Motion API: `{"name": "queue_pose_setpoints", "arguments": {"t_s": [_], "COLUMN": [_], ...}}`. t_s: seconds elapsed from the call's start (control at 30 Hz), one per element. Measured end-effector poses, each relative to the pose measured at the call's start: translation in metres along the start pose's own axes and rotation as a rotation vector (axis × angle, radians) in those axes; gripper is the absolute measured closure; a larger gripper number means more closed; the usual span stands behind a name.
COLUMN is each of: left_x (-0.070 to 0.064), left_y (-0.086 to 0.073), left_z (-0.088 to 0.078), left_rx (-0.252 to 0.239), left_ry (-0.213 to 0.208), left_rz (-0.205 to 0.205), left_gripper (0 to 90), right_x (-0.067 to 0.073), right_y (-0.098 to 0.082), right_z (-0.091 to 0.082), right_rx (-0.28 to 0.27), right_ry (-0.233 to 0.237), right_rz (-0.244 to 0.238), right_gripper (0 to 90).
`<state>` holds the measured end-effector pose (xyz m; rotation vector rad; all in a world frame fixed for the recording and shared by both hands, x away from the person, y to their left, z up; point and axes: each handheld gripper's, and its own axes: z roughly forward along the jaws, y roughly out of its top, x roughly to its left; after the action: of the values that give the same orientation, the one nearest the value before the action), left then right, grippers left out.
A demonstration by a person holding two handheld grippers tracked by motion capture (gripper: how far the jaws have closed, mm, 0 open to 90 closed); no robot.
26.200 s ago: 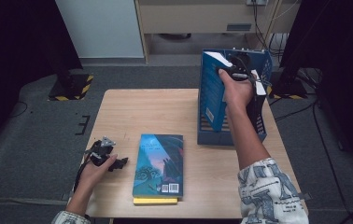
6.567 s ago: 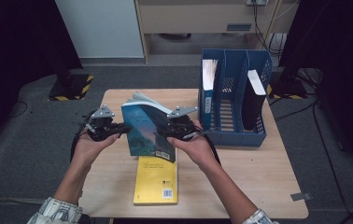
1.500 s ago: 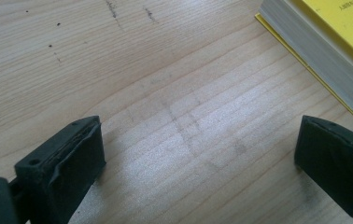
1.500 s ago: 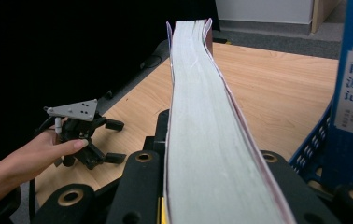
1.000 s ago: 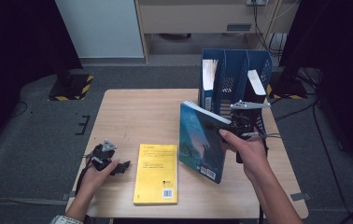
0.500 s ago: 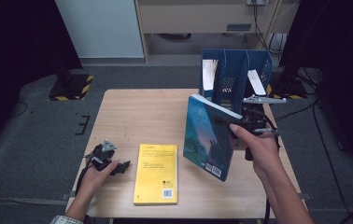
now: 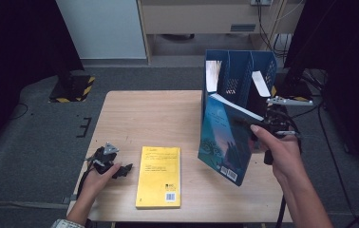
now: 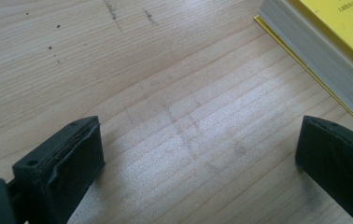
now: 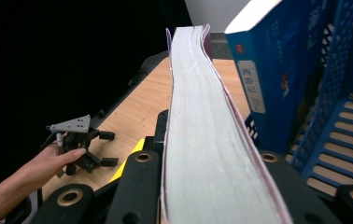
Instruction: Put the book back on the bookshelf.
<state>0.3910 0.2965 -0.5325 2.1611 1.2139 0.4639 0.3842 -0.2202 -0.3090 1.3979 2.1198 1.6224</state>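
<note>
- The blue-green book [image 7: 225, 137] stands tilted, lifted above the table [image 7: 149, 114], just before the blue file rack [image 7: 239, 71].
- The right gripper [image 7: 268, 130] is clamped on its page edge.
- The left gripper [image 7: 116, 166] rests with its jaws apart near the yellow book [image 7: 159, 175].

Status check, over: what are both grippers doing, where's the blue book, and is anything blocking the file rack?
Right gripper shut on blue book, held upright off the table beside the blue file rack. Left gripper open, empty, on table near yellow book. Rack already holds a book.
</note>
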Motion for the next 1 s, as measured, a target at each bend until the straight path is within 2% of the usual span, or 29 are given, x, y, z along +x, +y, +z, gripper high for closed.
{"name": "queue_pose_setpoints", "arguments": {"t_s": [0.27,0.53,1.0], "left_x": [0.0,0.0,0.0], "left_y": [0.0,0.0,0.0], "left_z": [0.0,0.001,0.001], "left_rx": [-0.002,-0.004,-0.006], "left_ry": [0.0,0.0,-0.001], "left_rz": [0.0,0.0,0.002], "left_gripper": [0.1,0.0,0.0], "right_x": [-0.008,-0.008,-0.014], "right_y": [0.003,0.015,0.041], "right_z": [-0.017,-0.03,-0.023], "right_rx": [-0.025,-0.051,-0.07], "right_ry": [-0.021,-0.053,-0.078], "right_rz": [0.016,0.018,0.04], "right_gripper": [72.7,72.8,72.7]}}
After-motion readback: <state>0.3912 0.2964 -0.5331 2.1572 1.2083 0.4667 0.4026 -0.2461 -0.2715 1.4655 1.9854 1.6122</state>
